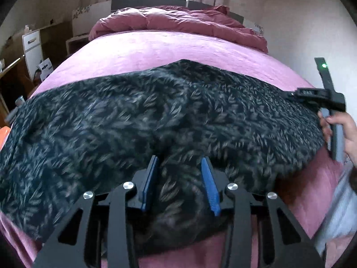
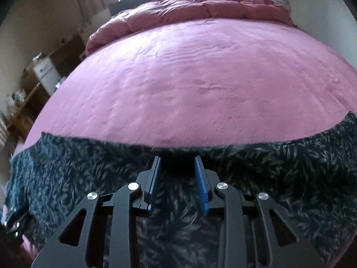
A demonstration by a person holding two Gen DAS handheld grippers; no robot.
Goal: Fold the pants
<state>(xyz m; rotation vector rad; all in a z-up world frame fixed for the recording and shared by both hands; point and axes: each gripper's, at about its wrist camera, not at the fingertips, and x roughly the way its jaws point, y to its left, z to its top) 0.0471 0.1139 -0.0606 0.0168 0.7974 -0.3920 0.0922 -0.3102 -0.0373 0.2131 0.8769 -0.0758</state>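
Dark pants with a pale leaf print lie spread sideways across the near part of a pink bed. My left gripper hovers low over their near edge. Its blue pads stand apart with a ridge of the cloth between them, and I see no pinch. In the right wrist view the pants fill the bottom, and my right gripper is open just above their far edge with nothing in its grasp. The right gripper also shows at the pants' right end, held by a hand.
A crumpled dusty-pink duvet is heaped at the head of the bed under a window. Bare pink sheet stretches beyond the pants. A white drawer unit and wooden furniture stand along the left side.
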